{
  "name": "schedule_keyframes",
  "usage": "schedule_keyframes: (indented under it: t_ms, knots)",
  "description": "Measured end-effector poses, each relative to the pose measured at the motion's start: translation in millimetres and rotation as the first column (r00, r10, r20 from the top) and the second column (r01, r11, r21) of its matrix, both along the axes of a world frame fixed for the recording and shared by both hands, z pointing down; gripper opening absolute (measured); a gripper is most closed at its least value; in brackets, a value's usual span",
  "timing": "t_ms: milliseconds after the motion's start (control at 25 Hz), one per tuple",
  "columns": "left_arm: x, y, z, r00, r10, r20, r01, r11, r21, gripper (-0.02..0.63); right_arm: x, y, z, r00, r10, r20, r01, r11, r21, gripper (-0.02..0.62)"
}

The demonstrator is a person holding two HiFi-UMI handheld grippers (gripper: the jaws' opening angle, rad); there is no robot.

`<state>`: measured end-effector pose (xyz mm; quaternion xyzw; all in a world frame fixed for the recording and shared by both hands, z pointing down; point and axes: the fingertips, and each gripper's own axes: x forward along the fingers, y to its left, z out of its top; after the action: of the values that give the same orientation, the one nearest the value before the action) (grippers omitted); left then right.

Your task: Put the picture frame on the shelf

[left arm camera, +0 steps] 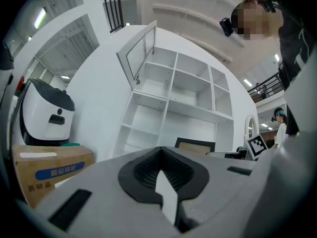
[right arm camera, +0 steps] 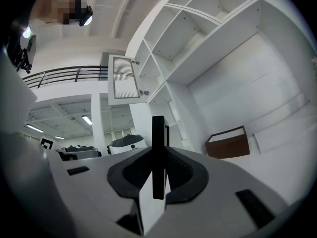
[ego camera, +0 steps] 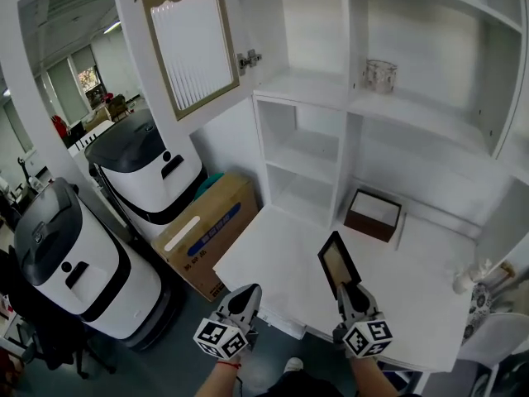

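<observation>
The picture frame (ego camera: pixel 337 260), black-edged with a tan panel, stands upright over the white desk (ego camera: pixel 413 288), and my right gripper (ego camera: pixel 345 289) is shut on its lower edge. In the right gripper view the picture frame (right arm camera: pixel 158 148) shows edge-on as a dark bar pinched between the jaws of the right gripper (right arm camera: pixel 158 182). My left gripper (ego camera: pixel 250 292) hangs left of the frame, off the desk's front-left corner, shut with nothing in it. From the left gripper (left arm camera: pixel 161 162) the picture frame (left arm camera: pixel 194 145) shows to the right. The white shelf unit (ego camera: pixel 310 151) rises behind the desk.
A brown open box (ego camera: pixel 374 213) sits on the desk by the shelf foot. A glass jar (ego camera: pixel 380 75) stands on an upper shelf. A cabinet door (ego camera: pixel 188 40) hangs open at upper left. A cardboard box (ego camera: pixel 207 230) and two white machines (ego camera: pixel 78 263) stand on the floor at left.
</observation>
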<state>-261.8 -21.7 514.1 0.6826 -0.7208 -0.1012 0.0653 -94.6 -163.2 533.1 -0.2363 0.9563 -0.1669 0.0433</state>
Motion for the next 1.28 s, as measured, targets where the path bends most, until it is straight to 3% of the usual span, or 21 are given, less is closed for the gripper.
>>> schedule_keyframes:
  t_ms: [480,800,1000,1280]
  knots:
    - [-47.8,-73.4,-5.0,0.998,0.065,0.017,-0.065,0.998,0.004,0.005,-50.9,-57.7,-8.4,0.999,0.035,0.027,-0.035,0.999,0.002,0.067]
    - [-32.8,-119.0,-1.5,0.986,0.166,-0.027,-0.166,0.986,0.003,0.005,-32.7,-71.6,-31.8,0.994,0.102,0.042,-0.103,0.995,0.017,0.067]
    - [-8.1,-158.3,-14.6,0.958,0.285,-0.017,-0.285,0.958,0.011,0.005,1.8,-80.5,-58.4,0.98,0.186,0.065,-0.19,0.98,0.054,0.067]
    - [31.0,-209.3,-32.5,0.897,0.443,-0.002,-0.443,0.896,0.03,0.005,46.6,-85.5,-93.8,0.946,0.314,0.082,-0.322,0.941,0.105,0.067]
